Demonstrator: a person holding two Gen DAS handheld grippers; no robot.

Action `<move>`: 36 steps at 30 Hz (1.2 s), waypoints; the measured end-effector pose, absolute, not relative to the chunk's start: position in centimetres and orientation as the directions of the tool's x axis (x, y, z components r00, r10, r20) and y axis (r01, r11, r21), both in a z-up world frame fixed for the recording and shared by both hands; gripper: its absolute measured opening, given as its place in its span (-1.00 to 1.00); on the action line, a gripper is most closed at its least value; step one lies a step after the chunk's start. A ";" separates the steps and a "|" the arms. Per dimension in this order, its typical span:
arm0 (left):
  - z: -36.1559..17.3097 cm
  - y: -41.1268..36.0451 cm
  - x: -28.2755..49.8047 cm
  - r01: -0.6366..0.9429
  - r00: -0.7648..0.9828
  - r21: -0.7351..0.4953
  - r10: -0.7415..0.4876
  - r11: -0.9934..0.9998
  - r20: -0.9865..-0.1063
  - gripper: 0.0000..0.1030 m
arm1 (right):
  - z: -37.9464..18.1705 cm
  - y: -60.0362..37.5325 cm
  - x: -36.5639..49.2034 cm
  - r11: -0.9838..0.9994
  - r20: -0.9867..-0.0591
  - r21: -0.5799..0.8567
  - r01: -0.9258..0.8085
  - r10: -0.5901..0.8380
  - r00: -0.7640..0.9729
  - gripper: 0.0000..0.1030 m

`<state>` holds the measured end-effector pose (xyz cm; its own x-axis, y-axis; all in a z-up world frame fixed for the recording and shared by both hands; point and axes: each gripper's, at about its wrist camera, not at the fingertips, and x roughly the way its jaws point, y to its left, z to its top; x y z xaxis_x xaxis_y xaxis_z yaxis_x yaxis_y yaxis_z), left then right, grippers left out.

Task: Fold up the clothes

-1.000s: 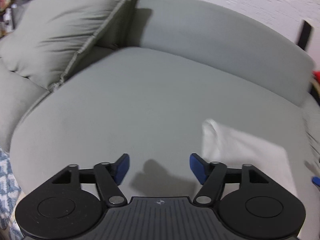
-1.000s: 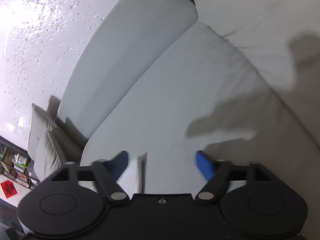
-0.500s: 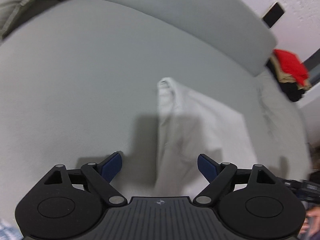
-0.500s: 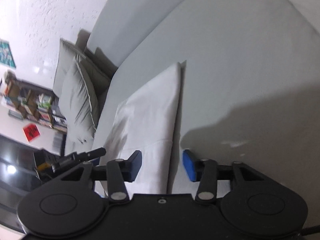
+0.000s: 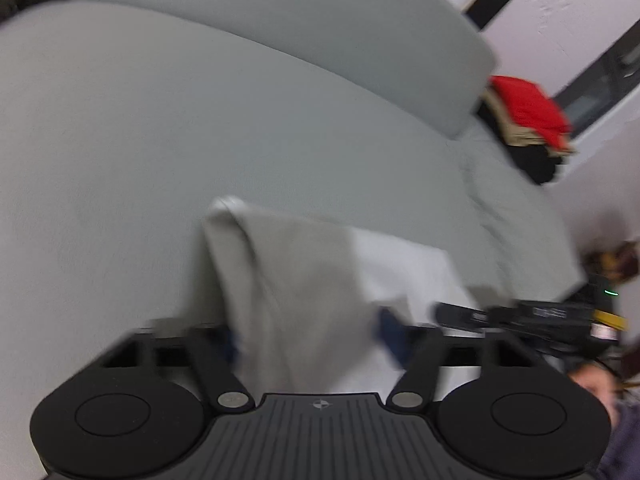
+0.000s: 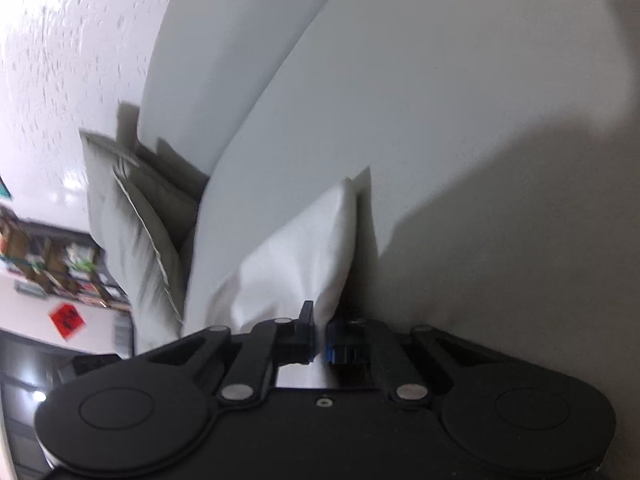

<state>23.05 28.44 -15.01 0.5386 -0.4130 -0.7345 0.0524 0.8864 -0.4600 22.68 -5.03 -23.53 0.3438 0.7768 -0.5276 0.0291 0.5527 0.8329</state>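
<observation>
A white folded cloth (image 5: pixel 300 280) lies on the grey sofa seat (image 5: pixel 160 140). My left gripper (image 5: pixel 310 340) straddles its near end, and its jaws are closing with a raised fold of the cloth between them; the picture is blurred, and the pads still stand well apart. In the right wrist view my right gripper (image 6: pixel 320 338) is shut on the near corner of the same cloth (image 6: pixel 304 264), which stretches away from it over the seat (image 6: pixel 460 160). The right gripper (image 5: pixel 460 314) also shows at the right of the left wrist view, at the cloth's other near corner.
The sofa backrest (image 5: pixel 280 28) runs behind the seat. A pile of red and dark clothes (image 5: pixel 528 112) sits at the sofa's far right end. Two grey cushions (image 6: pixel 132 220) lean at the other end, with a shelf (image 6: pixel 52 256) beyond. A person (image 5: pixel 600 384) is at the lower right edge.
Both grippers came down onto the near edge of the white cloth. The right jaws closed on its corner. The left jaws narrowed around a fold of it.
</observation>
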 end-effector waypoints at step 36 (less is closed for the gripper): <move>0.9 -19.1 20.9 0.547 0.716 -0.197 -0.577 0.814 -0.394 -0.84 | -4.5 -43.1 9.4 0.783 -0.266 0.619 0.066 0.130 0.955 -0.92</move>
<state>20.94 -19.06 0.95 0.7157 -0.5768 -0.3938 0.5470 0.8135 -0.1975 9.36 -43.11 -4.53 0.9551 0.1300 -0.2664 0.0660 0.7828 0.6188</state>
